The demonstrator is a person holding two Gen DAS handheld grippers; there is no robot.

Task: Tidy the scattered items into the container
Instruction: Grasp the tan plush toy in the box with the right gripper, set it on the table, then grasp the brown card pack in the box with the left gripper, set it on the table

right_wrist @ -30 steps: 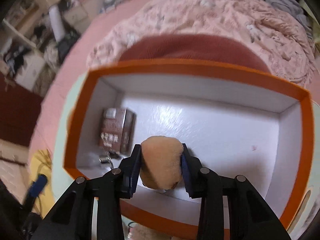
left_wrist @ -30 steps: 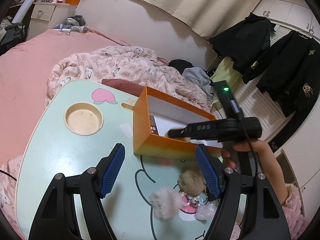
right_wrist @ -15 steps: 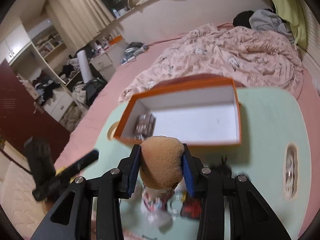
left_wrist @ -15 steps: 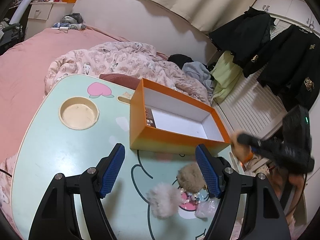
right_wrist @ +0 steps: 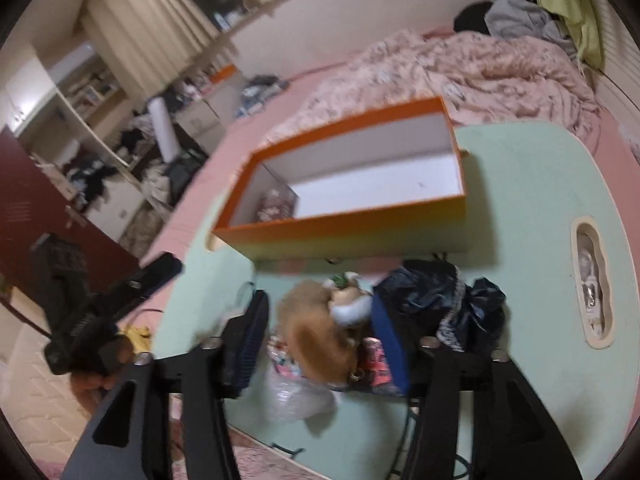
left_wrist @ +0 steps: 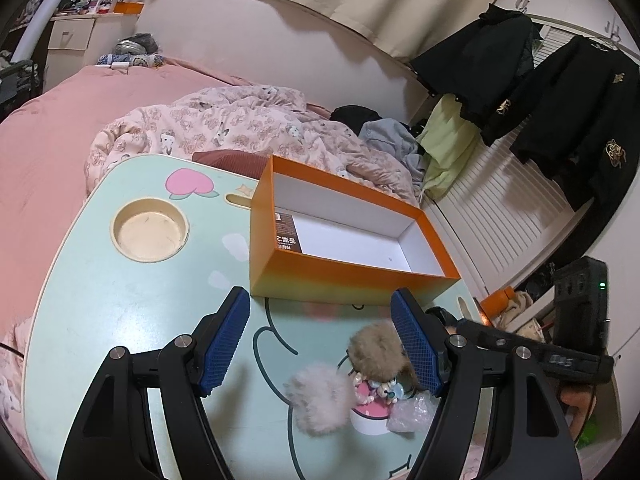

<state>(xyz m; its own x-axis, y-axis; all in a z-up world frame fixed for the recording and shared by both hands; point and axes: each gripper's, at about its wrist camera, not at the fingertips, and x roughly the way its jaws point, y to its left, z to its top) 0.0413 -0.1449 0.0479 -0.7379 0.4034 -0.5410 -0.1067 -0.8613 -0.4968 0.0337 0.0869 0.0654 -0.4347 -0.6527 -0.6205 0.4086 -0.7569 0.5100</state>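
Here the right tongs are opening, a brown plush toy loose between the blue pads, which no longer press on it. It sits just before the orange cardboard box with white inside on the mint-green table, beside dark blue crumpled fabric. The left tongs stand wide and empty, before the box. Near them lie a white fluffy pompom and a tan fluffy pompom. Inside the box, at its left end, stands a small dark printed carton.
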